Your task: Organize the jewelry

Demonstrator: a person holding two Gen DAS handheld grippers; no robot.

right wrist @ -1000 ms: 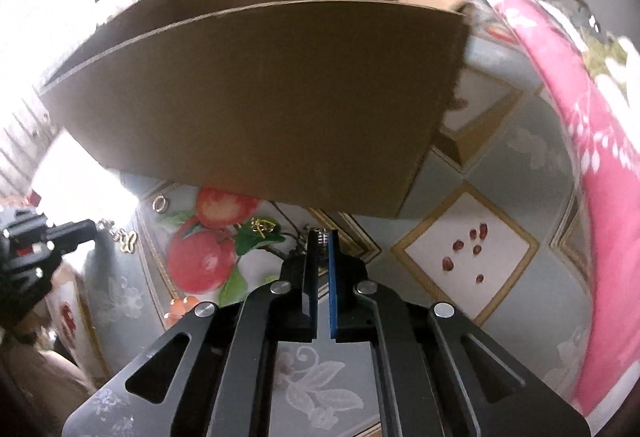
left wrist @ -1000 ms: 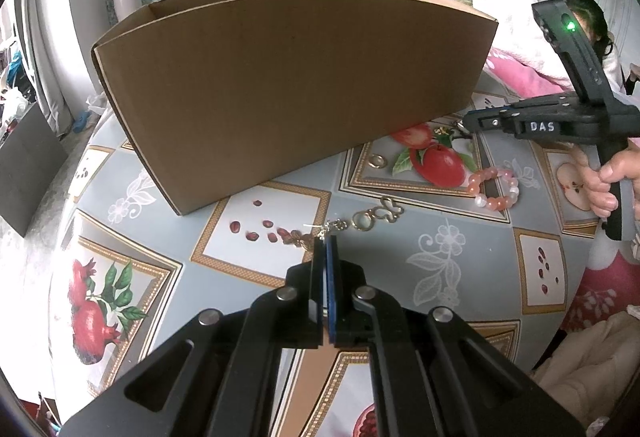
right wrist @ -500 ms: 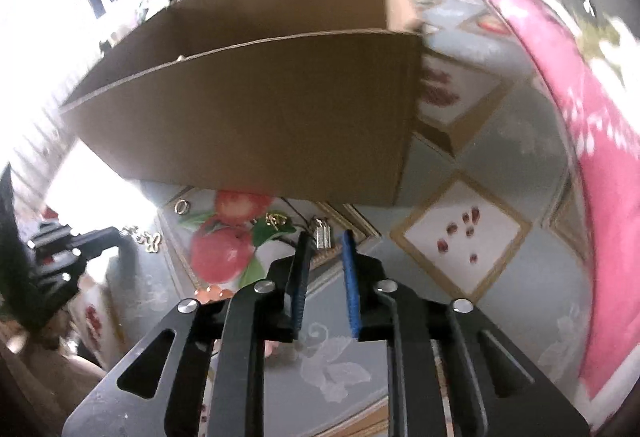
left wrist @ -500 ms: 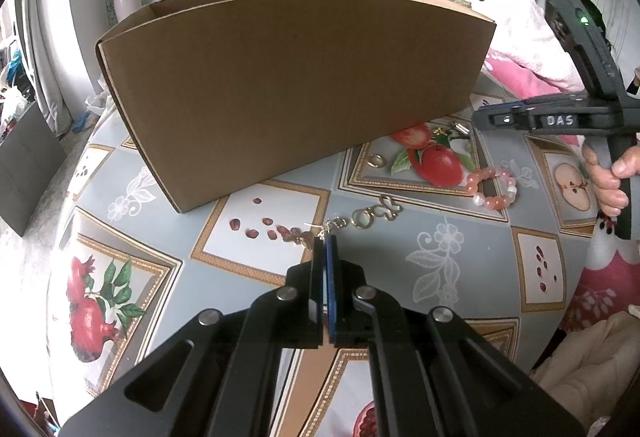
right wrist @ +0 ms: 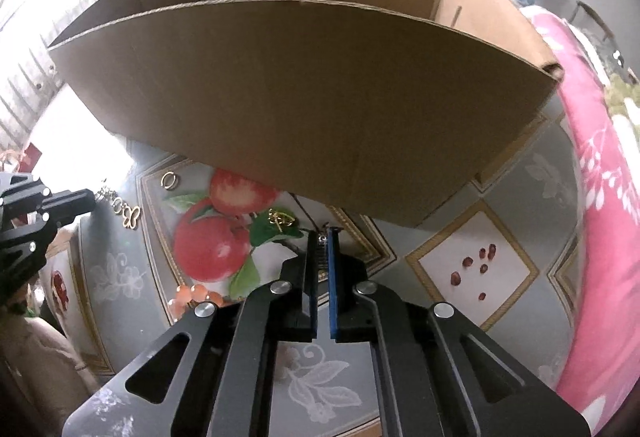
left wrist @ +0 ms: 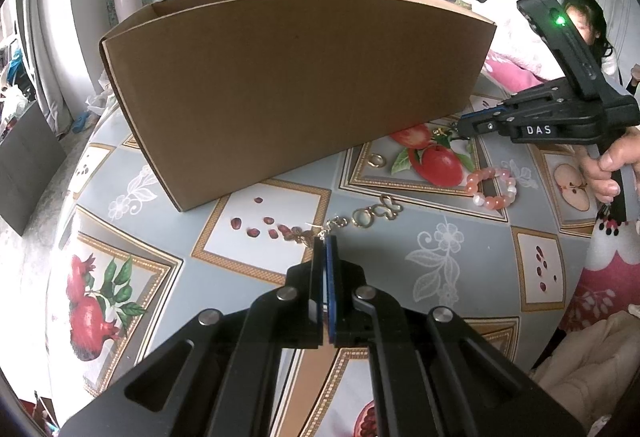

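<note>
The right gripper [right wrist: 323, 237], low centre of frame, is clenched on a small silver spring-like charm [right wrist: 321, 252]; the left gripper [left wrist: 325, 241] pinches a gold chain with butterfly pendant [left wrist: 362, 215] lying on the fruit-print tablecloth [left wrist: 452, 261]. Pick-up seems underway; next, lift each piece over the tall brown cardboard box [right wrist: 304, 85] filling the upper frame.

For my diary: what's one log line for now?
left tool shut on chain | right tool shut on silver piece | box on table
</note>
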